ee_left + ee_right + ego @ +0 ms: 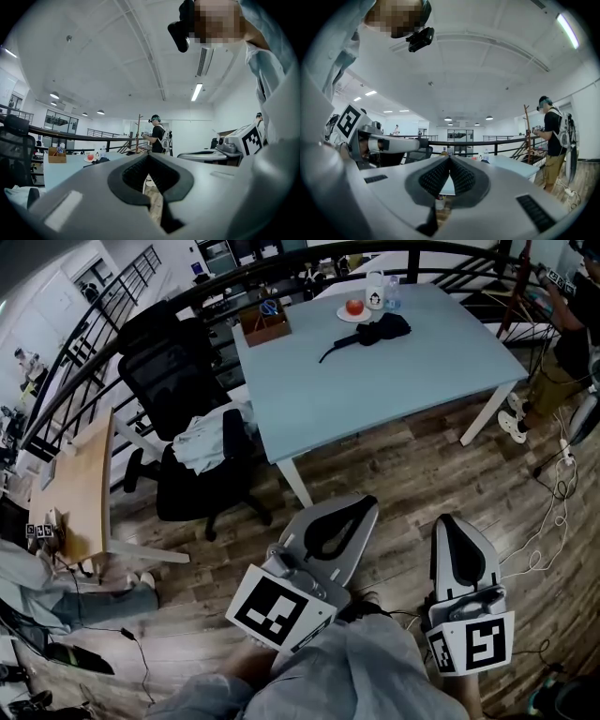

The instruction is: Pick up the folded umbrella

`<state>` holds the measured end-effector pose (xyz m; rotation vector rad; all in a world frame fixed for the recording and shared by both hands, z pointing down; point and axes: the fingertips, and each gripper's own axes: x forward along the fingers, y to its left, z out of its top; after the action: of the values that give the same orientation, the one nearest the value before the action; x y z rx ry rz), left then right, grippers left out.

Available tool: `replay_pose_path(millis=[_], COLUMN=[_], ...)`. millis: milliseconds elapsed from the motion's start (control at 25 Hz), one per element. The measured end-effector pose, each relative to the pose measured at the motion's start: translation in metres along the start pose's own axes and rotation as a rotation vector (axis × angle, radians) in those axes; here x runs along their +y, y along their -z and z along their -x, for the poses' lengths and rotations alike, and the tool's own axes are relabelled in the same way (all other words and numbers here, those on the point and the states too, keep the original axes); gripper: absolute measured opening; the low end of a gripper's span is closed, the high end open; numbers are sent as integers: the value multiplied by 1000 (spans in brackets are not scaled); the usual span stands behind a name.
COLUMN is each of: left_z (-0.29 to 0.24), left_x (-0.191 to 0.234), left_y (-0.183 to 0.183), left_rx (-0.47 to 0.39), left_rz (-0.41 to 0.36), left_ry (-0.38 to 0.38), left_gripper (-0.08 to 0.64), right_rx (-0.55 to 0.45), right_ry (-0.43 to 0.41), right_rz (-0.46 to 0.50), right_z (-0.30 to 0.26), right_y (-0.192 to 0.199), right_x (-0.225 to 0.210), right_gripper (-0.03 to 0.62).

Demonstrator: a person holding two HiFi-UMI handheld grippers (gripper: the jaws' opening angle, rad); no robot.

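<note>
One folded umbrella (380, 331) on one table (375, 399); left tongs (366, 506), right tongs (451, 520) closed.

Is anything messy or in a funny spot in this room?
Yes, a little. A pale crumpled cloth is heaped on the seat of the black office chair, not folded. The folded umbrella lies flat on the blue table, its strap trailing out. Nothing looks spilled or broken.

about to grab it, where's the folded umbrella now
In the head view the folded umbrella lies on the far part of the blue table, next to the plate, right of the wooden box.
</note>
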<state>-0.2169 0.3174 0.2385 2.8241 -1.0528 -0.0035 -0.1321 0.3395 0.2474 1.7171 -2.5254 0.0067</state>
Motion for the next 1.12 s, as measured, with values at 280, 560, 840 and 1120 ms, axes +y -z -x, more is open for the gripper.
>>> replay_pose_path(millis=[280, 560, 840, 1120], left_z=[-21, -42, -52, -63], left_x=[-20, -46, -66, -81], left_y=[-4, -2, 2, 3], left_rx=[-18, 2, 10, 7], left_rz=[-29, -16, -27, -28], left_ry=[14, 33, 9, -11], left_gripper=[5, 5, 5, 5], right_rx=[-15, -3, -8, -28], right_ry=[27, 46, 12, 4], right_rz=[3, -6, -11, -3], right_z=[15, 31, 41, 54], right_y=[-5, 2, 9, 8], right_x=[-32, -64, -81, -99], right_gripper=[0, 0, 0, 0])
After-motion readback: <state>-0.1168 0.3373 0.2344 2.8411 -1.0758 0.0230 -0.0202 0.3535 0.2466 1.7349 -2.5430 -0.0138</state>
